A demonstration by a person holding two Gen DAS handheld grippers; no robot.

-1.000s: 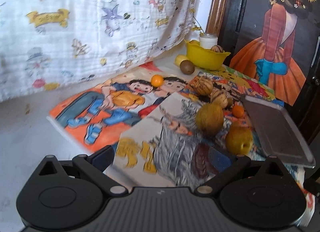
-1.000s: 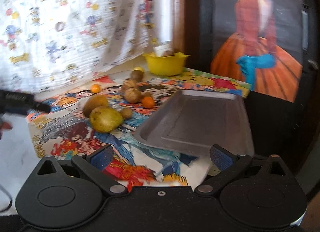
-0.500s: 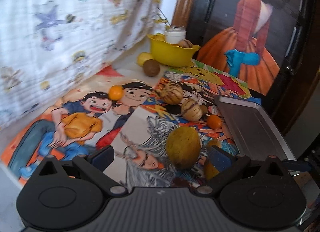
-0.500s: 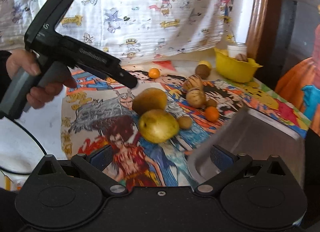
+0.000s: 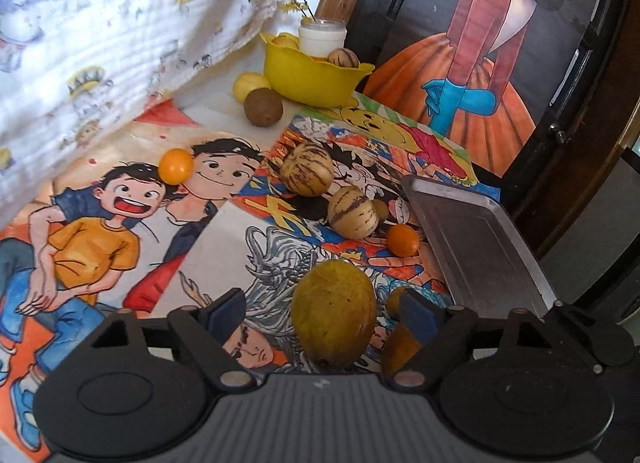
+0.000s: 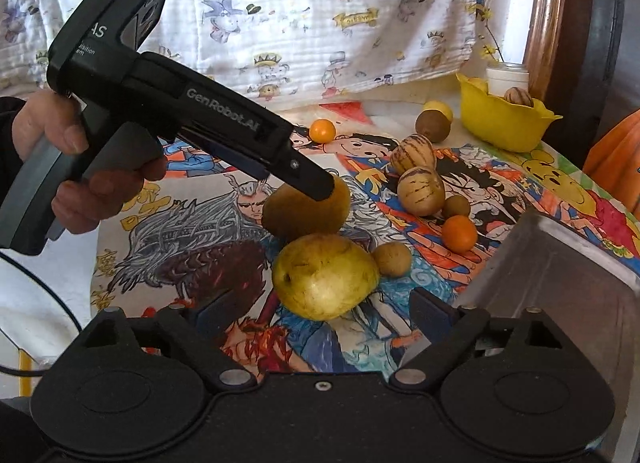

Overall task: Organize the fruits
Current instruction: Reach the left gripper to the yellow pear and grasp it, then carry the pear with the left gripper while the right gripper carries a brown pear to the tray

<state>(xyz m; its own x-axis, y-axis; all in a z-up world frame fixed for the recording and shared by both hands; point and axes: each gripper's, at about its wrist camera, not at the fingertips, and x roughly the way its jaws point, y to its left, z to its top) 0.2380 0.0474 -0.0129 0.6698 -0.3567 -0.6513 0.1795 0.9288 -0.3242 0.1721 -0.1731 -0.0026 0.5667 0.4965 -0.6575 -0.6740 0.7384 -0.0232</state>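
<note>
Barely begun, by my reckoning — the metal tray [image 5: 486, 239] holds nothing, fruit lies loose on the tabletop [image 6: 24, 315], and both the left claw [image 5: 326, 313] and right claw [image 6: 316, 313] are spread, straddling a brownish-yellow fruit [image 5: 334, 319] and a yellow pear [image 6: 324, 275] — neither pinched.

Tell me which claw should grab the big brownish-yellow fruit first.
Left. The left claw is open with the brownish-yellow fruit already between its fingers. The right claw is open too, but it faces the yellow pear-like fruit, which lies in front of that one.
</note>
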